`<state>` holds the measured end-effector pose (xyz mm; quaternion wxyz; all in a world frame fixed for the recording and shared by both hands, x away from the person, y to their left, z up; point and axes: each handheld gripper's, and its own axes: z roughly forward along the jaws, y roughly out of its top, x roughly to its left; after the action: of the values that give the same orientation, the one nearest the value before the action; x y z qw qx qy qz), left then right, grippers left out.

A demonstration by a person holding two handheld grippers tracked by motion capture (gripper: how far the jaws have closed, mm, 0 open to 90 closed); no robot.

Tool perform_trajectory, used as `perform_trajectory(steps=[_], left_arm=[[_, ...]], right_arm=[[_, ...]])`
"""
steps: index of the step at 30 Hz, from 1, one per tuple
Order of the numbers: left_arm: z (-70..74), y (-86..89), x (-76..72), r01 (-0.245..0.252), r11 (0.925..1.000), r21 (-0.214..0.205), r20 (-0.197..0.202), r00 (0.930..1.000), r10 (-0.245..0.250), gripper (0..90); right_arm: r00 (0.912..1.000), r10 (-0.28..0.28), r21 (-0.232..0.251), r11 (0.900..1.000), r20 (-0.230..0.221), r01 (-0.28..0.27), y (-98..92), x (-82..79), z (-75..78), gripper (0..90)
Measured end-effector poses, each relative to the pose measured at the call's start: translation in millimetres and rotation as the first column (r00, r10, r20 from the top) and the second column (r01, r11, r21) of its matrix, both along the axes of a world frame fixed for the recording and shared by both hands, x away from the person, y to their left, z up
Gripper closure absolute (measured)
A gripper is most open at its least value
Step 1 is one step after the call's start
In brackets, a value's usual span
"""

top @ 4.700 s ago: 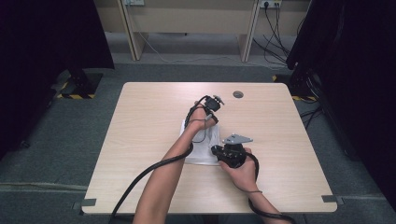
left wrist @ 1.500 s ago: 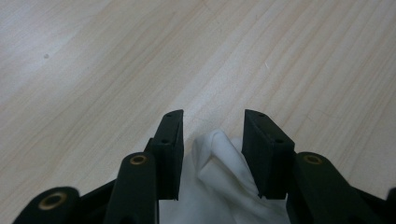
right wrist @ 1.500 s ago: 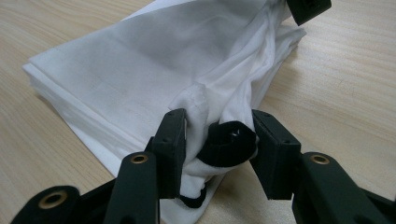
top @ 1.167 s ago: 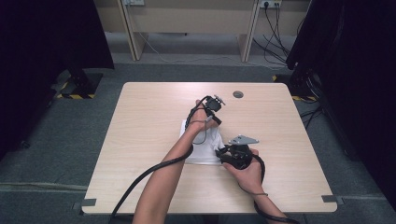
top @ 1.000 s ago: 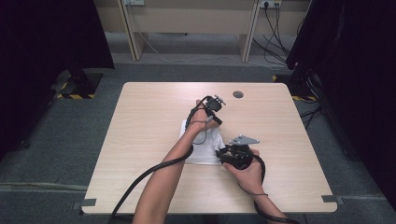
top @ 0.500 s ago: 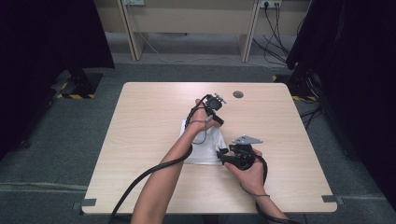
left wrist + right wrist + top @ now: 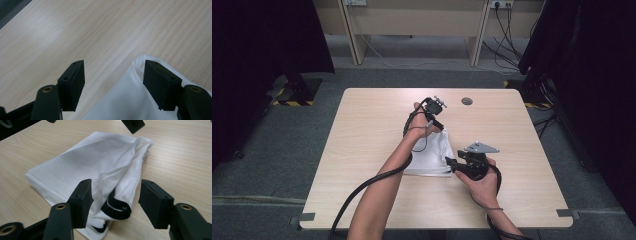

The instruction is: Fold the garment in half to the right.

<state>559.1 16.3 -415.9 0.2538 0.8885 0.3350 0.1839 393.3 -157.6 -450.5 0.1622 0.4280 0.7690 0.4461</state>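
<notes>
A folded white cloth (image 7: 430, 154) lies in the middle of the table, and its surface fills the middle of the right gripper view (image 7: 87, 160). My left gripper (image 7: 435, 123) hovers over the cloth's far corner (image 7: 140, 100). Its jaws (image 7: 113, 66) stand open after just opening, and the pads are clear of the fabric. My right gripper (image 7: 449, 164) is at the near right edge. Its jaws (image 7: 116, 183) have just been closing but still stand apart, astride a fold with a black band (image 7: 116, 211), without pressing on it.
The light wooden table (image 7: 362, 130) has a round cable hole (image 7: 467, 101) at its far side. Thick black cables trail from both grippers along the person's forearms. Desk legs and dark curtains stand beyond the table.
Both hands have stayed almost in place at the cloth. The right hand sits slightly further right than in the oldest frame.
</notes>
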Motion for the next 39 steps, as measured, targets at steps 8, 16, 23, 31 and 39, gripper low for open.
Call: perform_trajectory(steps=[8, 16, 23, 31, 39], left_arm=[[-7.0, -2.6, -2.1, 0.055, 0.9967, 0.059, -0.013, 0.9984, -0.054, 34.0], [-15.5, -13.5, -4.9, 0.093, 0.9922, 0.084, -0.024, 0.9955, -0.091, 34.2], [-18.5, -22.0, -6.1, 0.108, 0.9903, 0.087, -0.011, 0.9941, -0.108, 33.9], [-22.8, -27.4, -7.7, 0.121, 0.9888, 0.087, -0.005, 0.9926, -0.121, 33.6], [-25.7, -31.4, -8.4, 0.123, 0.9885, 0.089, 0.011, 0.9922, -0.124, 33.5]], right_arm=[[0.9981, 0.061, -0.053, 0.9968, 0.005, -0.061, 18.3, -1.9, -3.4, 59.2], [0.9977, 0.065, -0.104, 0.9923, -0.02, -0.067, 24.2, 0.8, -11.0, 76.8], [0.9991, 0.039, -0.09, 0.9952, -0.016, -0.04, 14.6, -3.9, -10.2, 78.1], [0.9998, 0.016, -0.103, 0.9945, -0.011, -0.017, 8.8, -9.9, -10.2, 76.3], [0.9995, -0.033, -0.13, 0.991, 0.002, 0.033, -1.0, -14.3, -7.7, 73.4]])
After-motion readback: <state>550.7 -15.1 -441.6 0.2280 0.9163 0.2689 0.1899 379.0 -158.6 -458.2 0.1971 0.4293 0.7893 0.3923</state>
